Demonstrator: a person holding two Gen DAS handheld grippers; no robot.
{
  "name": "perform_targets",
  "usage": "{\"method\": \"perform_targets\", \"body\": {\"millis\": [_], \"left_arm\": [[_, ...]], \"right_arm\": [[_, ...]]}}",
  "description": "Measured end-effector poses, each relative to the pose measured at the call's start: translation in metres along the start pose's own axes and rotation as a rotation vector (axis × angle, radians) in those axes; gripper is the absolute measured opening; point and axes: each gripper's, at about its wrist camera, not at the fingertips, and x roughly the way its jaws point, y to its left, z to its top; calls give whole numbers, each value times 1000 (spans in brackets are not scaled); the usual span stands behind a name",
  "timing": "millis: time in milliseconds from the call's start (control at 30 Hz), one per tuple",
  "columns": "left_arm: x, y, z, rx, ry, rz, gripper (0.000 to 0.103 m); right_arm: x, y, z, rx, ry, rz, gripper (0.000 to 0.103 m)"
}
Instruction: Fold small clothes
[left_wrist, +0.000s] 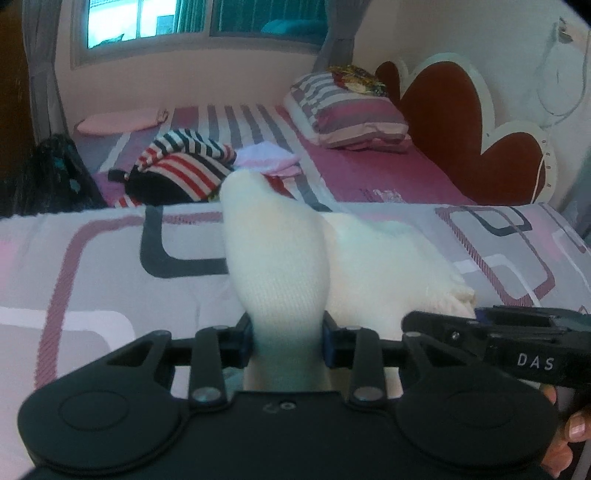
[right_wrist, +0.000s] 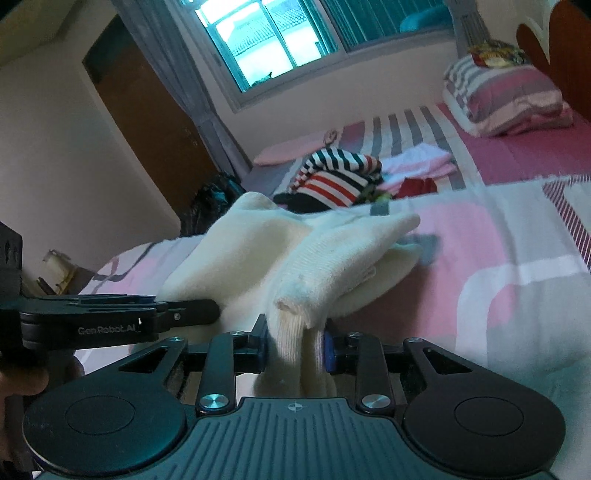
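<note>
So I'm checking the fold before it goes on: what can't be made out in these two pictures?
- Left wrist view: the white cloth runs down through the left gripper and behind its body, so its lower end is hidden.
- Right wrist view: the cloth end in the right gripper is likewise hidden behind the body.
- Both views: what kind of garment it is cannot be told.
- The clothes pile behind is blurred and partly hidden by the cloth.

we read "das" in white letters on the black body of the right gripper (left_wrist: 439, 325) where it enters the left wrist view, and "genrobot.ai" in pale letters on the side of the left gripper (right_wrist: 218, 308) as seen from the right wrist view
</note>
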Motion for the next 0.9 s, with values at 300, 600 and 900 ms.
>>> {"method": "perform_targets", "body": {"millis": [300, 600, 900], "left_arm": [[-44, 60, -14, -26, -26, 17, 32], [-93, 174, -46, -106, 0, 116, 32], [-95, 248, -90, -143, 92, 112, 47]], "right_arm": [[16, 69, -2, -43, 7, 22, 28], [91, 176, -27, -43, 92, 128, 28], [152, 208, -66, 75, 180, 191, 28]]}}
